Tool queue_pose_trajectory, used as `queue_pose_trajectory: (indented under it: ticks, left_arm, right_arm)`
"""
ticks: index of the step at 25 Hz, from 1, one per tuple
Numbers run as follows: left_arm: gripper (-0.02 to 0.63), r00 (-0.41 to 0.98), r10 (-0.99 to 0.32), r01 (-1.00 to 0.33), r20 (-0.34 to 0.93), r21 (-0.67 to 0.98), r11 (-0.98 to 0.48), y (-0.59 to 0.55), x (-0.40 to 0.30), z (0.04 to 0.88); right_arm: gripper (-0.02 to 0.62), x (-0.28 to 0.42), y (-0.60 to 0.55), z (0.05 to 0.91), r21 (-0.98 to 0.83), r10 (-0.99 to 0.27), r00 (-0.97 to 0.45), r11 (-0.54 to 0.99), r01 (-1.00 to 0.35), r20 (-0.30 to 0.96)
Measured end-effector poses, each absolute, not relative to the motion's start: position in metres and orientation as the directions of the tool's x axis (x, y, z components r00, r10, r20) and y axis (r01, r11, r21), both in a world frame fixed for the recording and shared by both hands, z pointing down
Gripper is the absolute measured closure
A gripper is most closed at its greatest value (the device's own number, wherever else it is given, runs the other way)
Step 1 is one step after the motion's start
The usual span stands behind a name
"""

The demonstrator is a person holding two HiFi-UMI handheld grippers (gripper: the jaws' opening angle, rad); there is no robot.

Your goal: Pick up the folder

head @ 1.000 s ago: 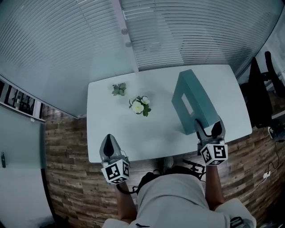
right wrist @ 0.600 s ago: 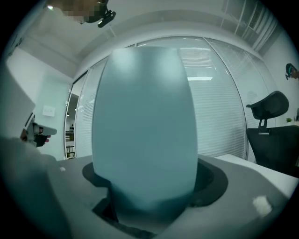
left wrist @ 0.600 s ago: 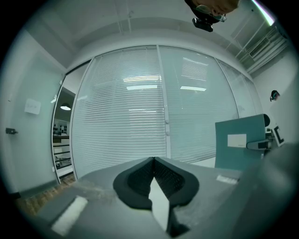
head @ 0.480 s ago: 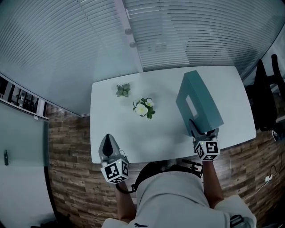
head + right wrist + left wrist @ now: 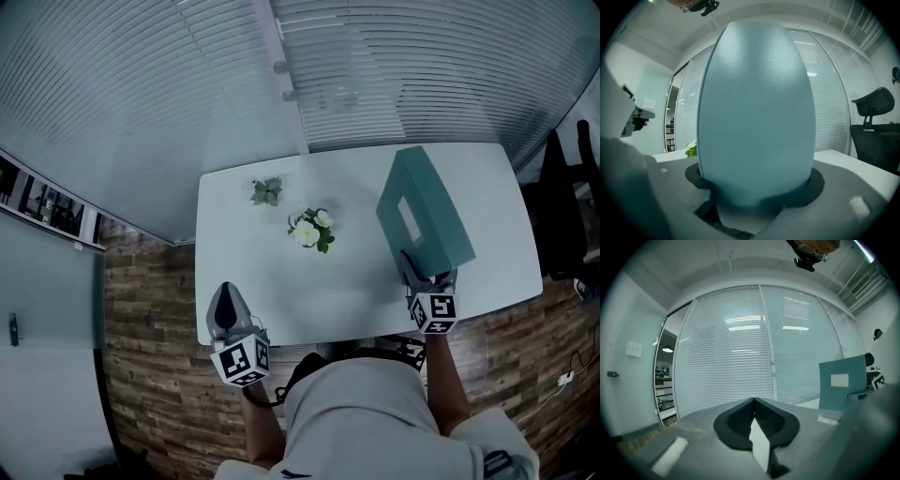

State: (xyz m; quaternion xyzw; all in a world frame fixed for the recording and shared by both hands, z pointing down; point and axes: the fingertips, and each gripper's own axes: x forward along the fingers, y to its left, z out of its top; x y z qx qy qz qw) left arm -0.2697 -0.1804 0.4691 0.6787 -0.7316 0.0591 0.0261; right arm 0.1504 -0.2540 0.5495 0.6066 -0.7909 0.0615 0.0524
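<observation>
Two tongs are in your hands, one at each near corner of the white rectangular tabletop. Your right tongs are closing on the near end of the teal box-shaped folder. In the right gripper view its rounded end fills the whole gap between the dark pads, and no space shows on either side. The folder stands on the right part of the tabletop, running from the near right edge toward the far edge, with a white label on the side that faces left. Your left tongs hang over the near left corner with the pads pressed together and nothing between them. They point toward the far side, well apart from the folder. A small posy of white flowers with green leaves lies around the middle of the tabletop, and a little green leafy sprig lies farther off to its left, near the far edge. Pale horizontal window blinds run behind the tabletop. A black office chair stands off to the right.
</observation>
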Motion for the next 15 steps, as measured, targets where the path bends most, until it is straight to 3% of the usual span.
queue_pose_trajectory:
  ticks: [15]
  left_arm:
    - [0.6, -0.093, -0.989, -0.995, 0.112, -0.038, 0.089, -0.167, -0.275, 0.472]
  right_arm:
    - [0.307, 0.156, -0.256, 0.552, -0.014, -0.967, -0.187, 0.188, -0.982, 0.172]
